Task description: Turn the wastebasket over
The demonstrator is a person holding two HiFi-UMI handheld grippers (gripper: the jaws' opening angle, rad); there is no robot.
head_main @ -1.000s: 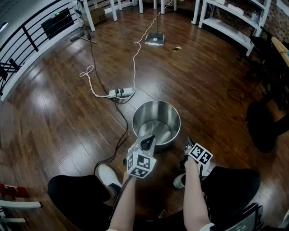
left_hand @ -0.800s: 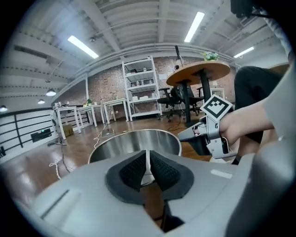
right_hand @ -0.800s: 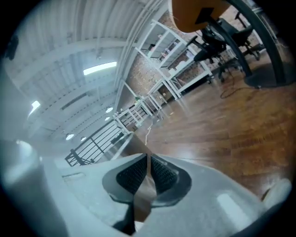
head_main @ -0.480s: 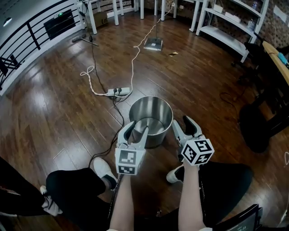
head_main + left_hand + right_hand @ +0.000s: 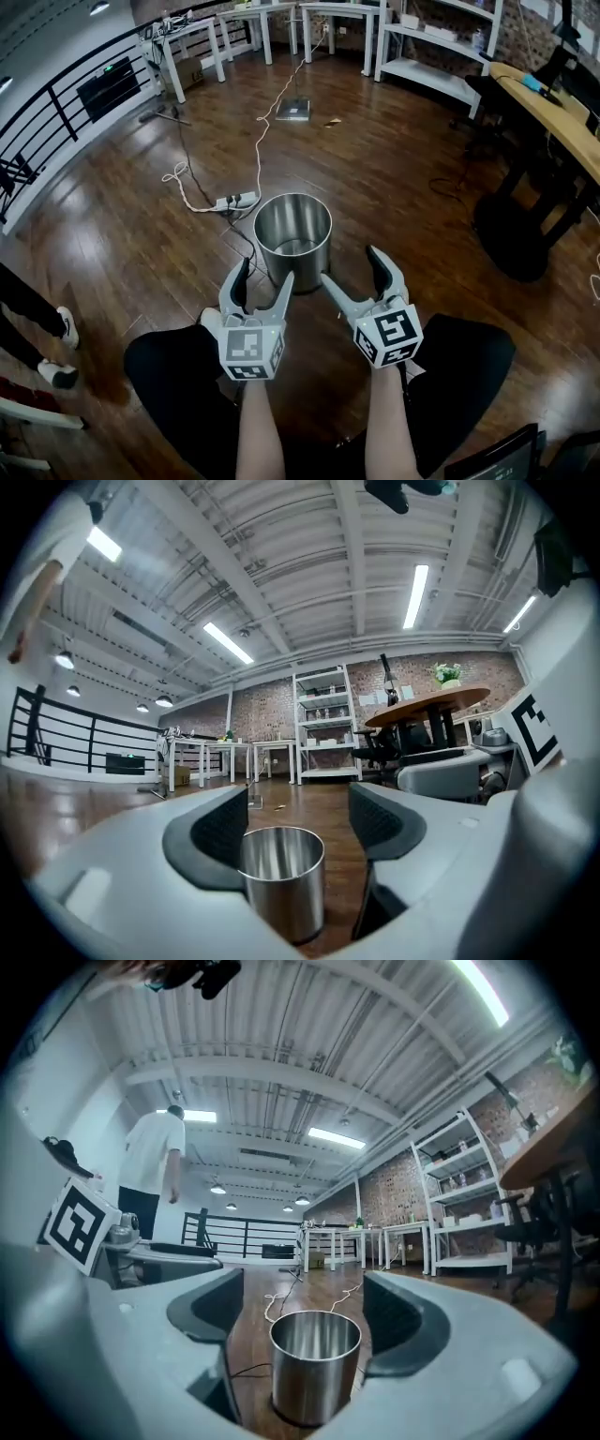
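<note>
The steel wastebasket (image 5: 292,239) stands upright on the wooden floor, mouth up and empty. Both grippers are held level in front of me, short of the basket and above the floor. My left gripper (image 5: 262,281) has its jaws opening wide with nothing between them. The jaws of my right gripper (image 5: 354,270) are opening too, and hold nothing. The left gripper view frames the wastebasket (image 5: 281,878) beyond its spread jaws. In the right gripper view the wastebasket (image 5: 315,1363) also stands past the fingertips, untouched.
A power strip (image 5: 234,200) with white and black cables lies just behind the basket's left side. White shelves (image 5: 427,66) and tables line the far wall. A desk and dark chair (image 5: 514,230) stand at right, a railing (image 5: 66,89) at left. A person's shoes (image 5: 58,342) are at the left edge.
Both grippers have risen and drawn back from the basket's near rim, and their jaws have gone from shut to wide apart. The basket stays upright.
</note>
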